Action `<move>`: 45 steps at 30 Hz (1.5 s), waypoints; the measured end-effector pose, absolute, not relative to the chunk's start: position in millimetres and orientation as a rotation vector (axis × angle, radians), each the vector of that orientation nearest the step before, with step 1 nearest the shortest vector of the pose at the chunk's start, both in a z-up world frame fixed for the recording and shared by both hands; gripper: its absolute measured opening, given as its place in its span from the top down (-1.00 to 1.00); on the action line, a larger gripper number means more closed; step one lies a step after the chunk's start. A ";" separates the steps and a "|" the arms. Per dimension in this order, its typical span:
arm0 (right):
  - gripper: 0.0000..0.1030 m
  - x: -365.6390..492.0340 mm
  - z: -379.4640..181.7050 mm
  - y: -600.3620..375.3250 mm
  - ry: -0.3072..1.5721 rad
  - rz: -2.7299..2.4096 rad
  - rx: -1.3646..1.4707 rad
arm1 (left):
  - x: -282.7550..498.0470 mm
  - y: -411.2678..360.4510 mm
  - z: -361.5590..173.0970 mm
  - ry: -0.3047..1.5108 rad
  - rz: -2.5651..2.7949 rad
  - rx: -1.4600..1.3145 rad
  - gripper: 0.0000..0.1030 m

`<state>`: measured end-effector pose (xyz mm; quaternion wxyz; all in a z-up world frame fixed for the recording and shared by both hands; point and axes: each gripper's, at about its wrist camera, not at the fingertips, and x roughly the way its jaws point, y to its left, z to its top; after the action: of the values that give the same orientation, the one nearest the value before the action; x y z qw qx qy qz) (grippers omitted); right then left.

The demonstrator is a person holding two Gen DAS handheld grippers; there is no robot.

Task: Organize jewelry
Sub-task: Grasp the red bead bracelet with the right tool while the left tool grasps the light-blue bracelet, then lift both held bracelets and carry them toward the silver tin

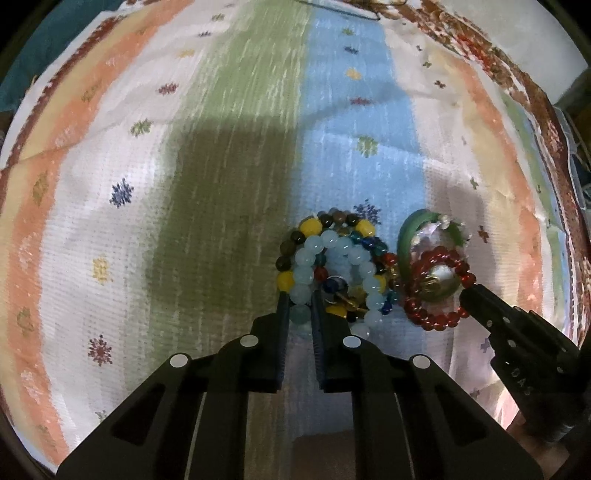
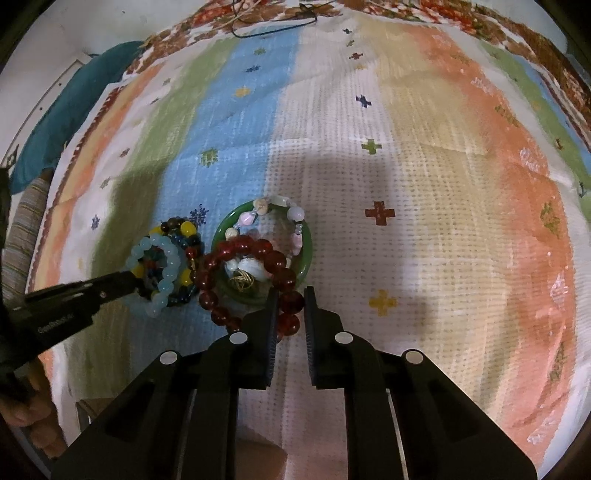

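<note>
Two heaps of bracelets lie on a striped cloth. My left gripper [image 1: 300, 301] is shut on the pale blue bead bracelet [image 1: 334, 254], which lies over a multicoloured bead bracelet [image 1: 314, 226]. My right gripper [image 2: 290, 295] is shut on the dark red bead bracelet [image 2: 242, 249], which rests on a green bangle [image 2: 304, 254] holding a pink and white bead bracelet [image 2: 275, 210] and a small gold piece [image 2: 240, 279]. Each gripper shows in the other's view: the right [image 1: 466, 297], the left [image 2: 142, 286].
The striped cloth [image 2: 424, 184] covers the whole surface. A dark thin cord [image 2: 273, 26] lies at its far edge. A teal cushion [image 2: 70, 110] sits beyond the left edge.
</note>
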<state>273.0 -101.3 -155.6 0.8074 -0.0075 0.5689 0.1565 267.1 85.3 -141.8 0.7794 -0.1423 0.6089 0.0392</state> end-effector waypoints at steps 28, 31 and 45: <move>0.73 239.8 -103.0 -104.0 1.061 0.326 -0.110 | 252.6 58.7 -84.5 1.157 0.084 -0.131 0.78; 0.73 232.8 -94.1 -101.9 1.031 0.332 -0.124 | 248.1 55.7 -76.1 1.137 0.079 -0.116 0.78; 0.73 197.1 -59.7 -105.3 0.942 0.360 -0.126 | 218.0 37.5 -37.9 1.041 0.050 -0.081 0.78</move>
<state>197.1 -105.3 -59.7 0.8736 -0.0605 0.4510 0.1723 218.0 37.5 -37.9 0.8665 -0.0385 0.4972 0.0240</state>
